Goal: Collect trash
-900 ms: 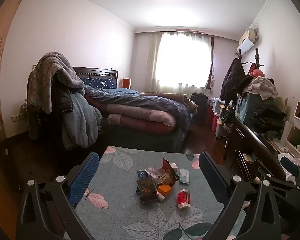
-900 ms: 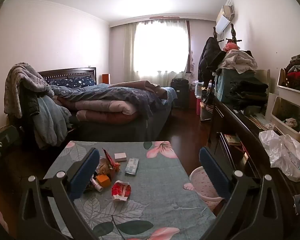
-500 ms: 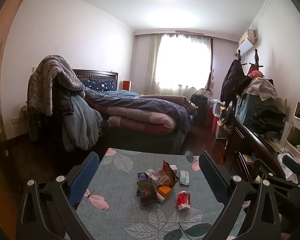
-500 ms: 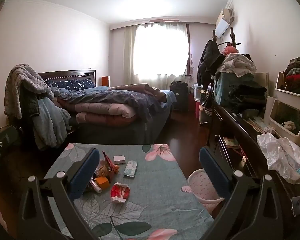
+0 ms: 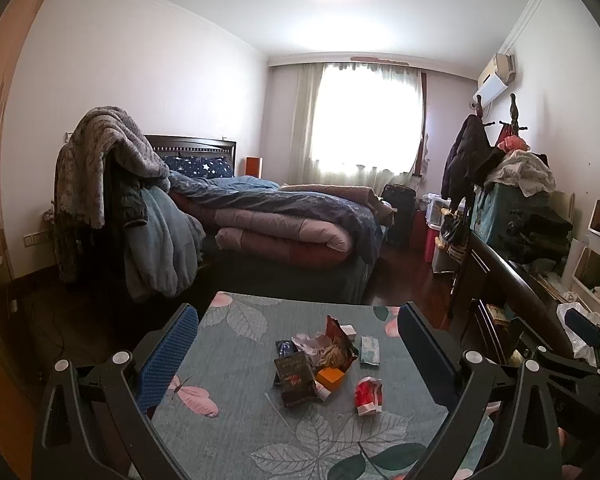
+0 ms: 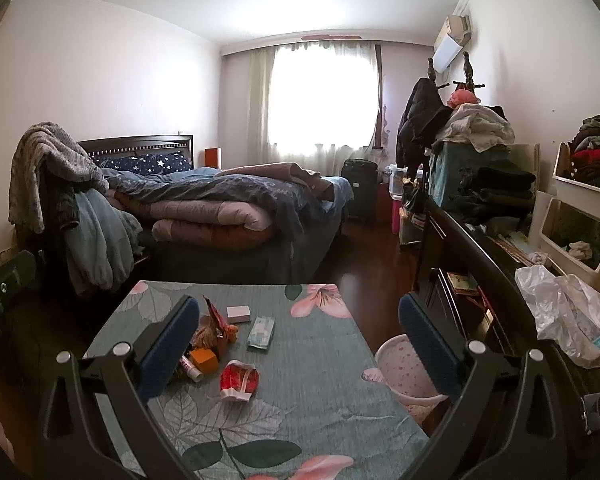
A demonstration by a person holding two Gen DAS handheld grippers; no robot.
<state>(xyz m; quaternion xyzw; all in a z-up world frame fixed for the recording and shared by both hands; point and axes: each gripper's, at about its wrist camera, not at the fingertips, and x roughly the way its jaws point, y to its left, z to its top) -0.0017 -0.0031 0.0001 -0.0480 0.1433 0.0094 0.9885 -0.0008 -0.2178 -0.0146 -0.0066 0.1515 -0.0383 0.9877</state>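
My left tool [image 5: 296, 344] and my right tool [image 6: 298, 336] both hang above the worktop [image 6: 320, 392] with their fingers spread wide and nothing between them. The trash lies in a loose heap [image 5: 320, 356] near the middle of the floral cloth, touching neither tool.

Much of it is hard to read. In the left view a dark packet [image 5: 294, 372] leans at the front of the heap, its lettering too small to make out, and behind it an opened foil bag [image 5: 338, 338] stands over crumpled paper whose shape I cannot sort out. An orange block [image 5: 330, 377] sits just beside the packet. In the right view my left-hand finger [image 6: 168, 344] covers most of this heap, so the dark packet is hidden there; only the orange block [image 6: 203, 358] and a small tube [image 6: 190, 368] peek out beside it.

A crumpled red-and-white wrapper [image 6: 239, 380] lies apart from the heap, nearer me, plain in both views. A small white box [image 6: 238, 312] and a flat pale-green pack [image 6: 261, 332] lie beyond it, clearer from the right.

Only the right view shows the pink dotted bin [image 6: 404, 372] on the floor just beside the worktop's right edge, partly cut off by my right-hand finger. The left view shows the other tool's body at its right edge, blurred.
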